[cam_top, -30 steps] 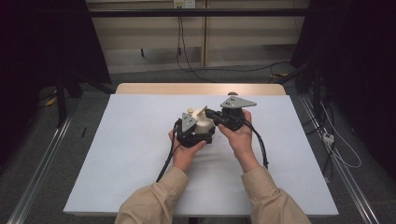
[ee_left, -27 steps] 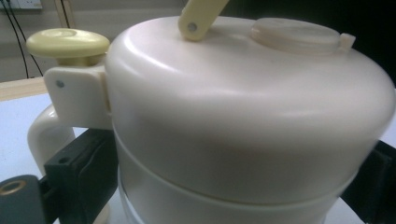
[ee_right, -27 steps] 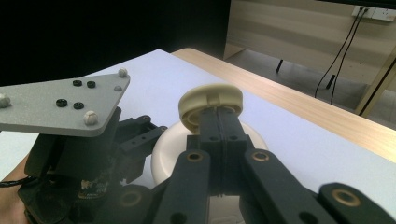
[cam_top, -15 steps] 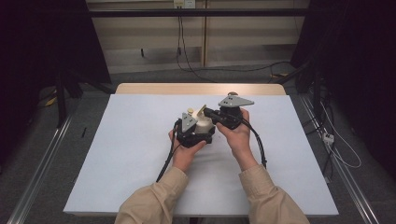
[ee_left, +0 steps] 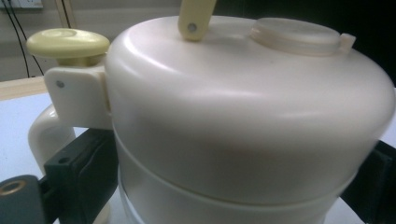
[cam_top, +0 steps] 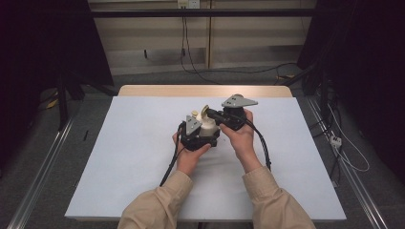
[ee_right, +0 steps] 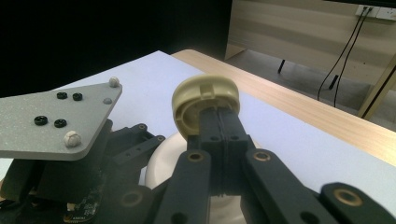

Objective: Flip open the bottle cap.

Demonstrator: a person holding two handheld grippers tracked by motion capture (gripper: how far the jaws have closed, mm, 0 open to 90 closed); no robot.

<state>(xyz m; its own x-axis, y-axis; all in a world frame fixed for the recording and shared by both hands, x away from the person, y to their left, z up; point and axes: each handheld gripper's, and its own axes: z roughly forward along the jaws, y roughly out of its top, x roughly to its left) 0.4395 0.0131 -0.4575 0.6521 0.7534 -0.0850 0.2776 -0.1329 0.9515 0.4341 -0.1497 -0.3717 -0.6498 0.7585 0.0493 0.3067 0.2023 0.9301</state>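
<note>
White table [cam_top: 119,157], dark room behind. Cream lidded pot [cam_top: 208,128] mid-table, contents hidden. Left gripper [cam_top: 197,135] jaws clamp pot body. Right gripper [cam_top: 216,114] jaws closed on yellow flip handle [ee_right: 205,100] atop lid.

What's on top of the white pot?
On the white pot sit a round cap, a yellow knob and a raised yellow flap, pinched by the right claw. Its inside stays hidden.

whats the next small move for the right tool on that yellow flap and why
Probably lift the flap a bit further up. The right tool is shut on its edge, it already stands raised off the cream jug's lid, and the left tool clamps the jug body steady.
</note>
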